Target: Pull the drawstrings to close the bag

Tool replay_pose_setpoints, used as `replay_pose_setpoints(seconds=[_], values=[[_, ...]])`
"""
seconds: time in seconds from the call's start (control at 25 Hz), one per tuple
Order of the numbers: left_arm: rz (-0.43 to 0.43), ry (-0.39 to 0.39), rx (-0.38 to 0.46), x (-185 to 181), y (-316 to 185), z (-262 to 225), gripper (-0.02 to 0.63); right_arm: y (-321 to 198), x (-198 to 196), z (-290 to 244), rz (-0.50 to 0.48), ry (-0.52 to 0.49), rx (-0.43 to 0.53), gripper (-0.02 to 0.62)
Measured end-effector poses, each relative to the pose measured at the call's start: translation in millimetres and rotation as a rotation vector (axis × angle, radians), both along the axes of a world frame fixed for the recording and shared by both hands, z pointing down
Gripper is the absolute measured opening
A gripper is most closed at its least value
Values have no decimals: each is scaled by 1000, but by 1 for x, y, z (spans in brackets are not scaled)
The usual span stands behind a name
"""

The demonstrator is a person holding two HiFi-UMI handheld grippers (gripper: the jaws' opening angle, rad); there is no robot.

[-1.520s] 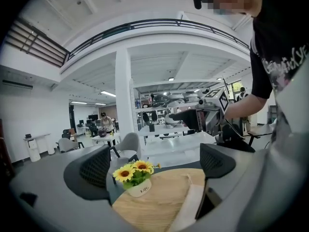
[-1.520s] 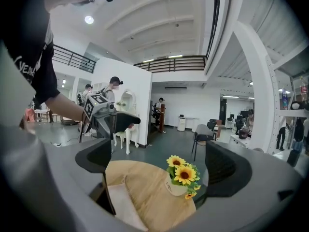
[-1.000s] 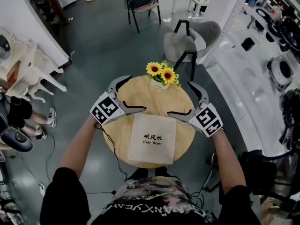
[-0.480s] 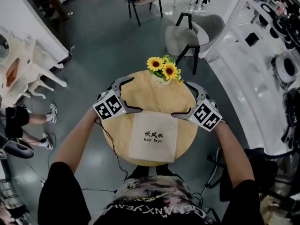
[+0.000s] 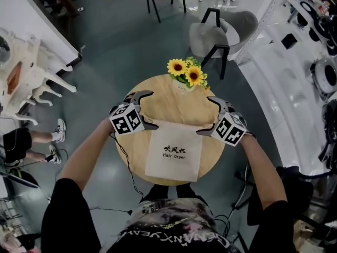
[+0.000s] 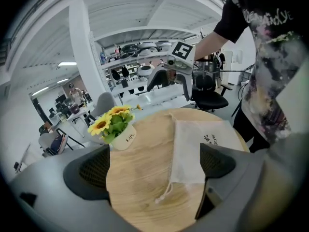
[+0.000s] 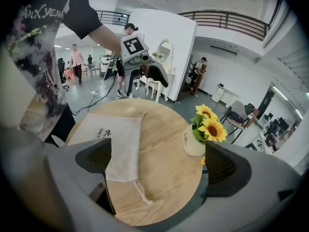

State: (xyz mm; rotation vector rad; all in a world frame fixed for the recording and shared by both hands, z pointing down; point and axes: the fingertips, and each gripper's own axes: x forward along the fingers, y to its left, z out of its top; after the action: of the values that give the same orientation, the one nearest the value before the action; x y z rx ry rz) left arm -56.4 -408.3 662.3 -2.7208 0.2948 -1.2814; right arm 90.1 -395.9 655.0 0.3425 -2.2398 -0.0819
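Note:
A beige drawstring bag (image 5: 174, 152) printed "Hair Dryer" lies flat on the round wooden table (image 5: 174, 103), its mouth toward the far side. My left gripper (image 5: 152, 109) hovers open at the bag's top left corner, my right gripper (image 5: 204, 115) open at the top right corner. In the left gripper view the bag (image 6: 198, 151) and its loose drawstring end (image 6: 164, 195) lie between the wide-apart jaws of the left gripper (image 6: 155, 166). The right gripper view shows the bag (image 7: 118, 141) and the other drawstring (image 7: 140, 195) below the right gripper (image 7: 161, 161). Neither holds anything.
A white pot of sunflowers (image 5: 185, 77) stands at the table's far edge, close behind both grippers. A grey chair (image 5: 224, 33) is beyond the table, white furniture (image 5: 23, 73) stands at the left, and a person's legs (image 5: 31, 138) show there.
Both grippers have come down and inward toward the bag's top corners, still open. The bag has not moved.

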Motion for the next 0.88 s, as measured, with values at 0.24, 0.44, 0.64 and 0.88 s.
replay_pose_setpoints(seconds=[0.24,0.44,0.64,0.88], values=[[68,-122,-41,-8,7,44,584,-1,10,43,-55,111,-30,586],[122,-224,-66,-18,8,76,584,3,22,76,-100,212,-62,584],[144,-272,-110,-26,7,102,584,10,31,107,-140,293,-99,584],[244,-460,-109,-47,10,146,584,19,44,142,-183,383,-144,584]])
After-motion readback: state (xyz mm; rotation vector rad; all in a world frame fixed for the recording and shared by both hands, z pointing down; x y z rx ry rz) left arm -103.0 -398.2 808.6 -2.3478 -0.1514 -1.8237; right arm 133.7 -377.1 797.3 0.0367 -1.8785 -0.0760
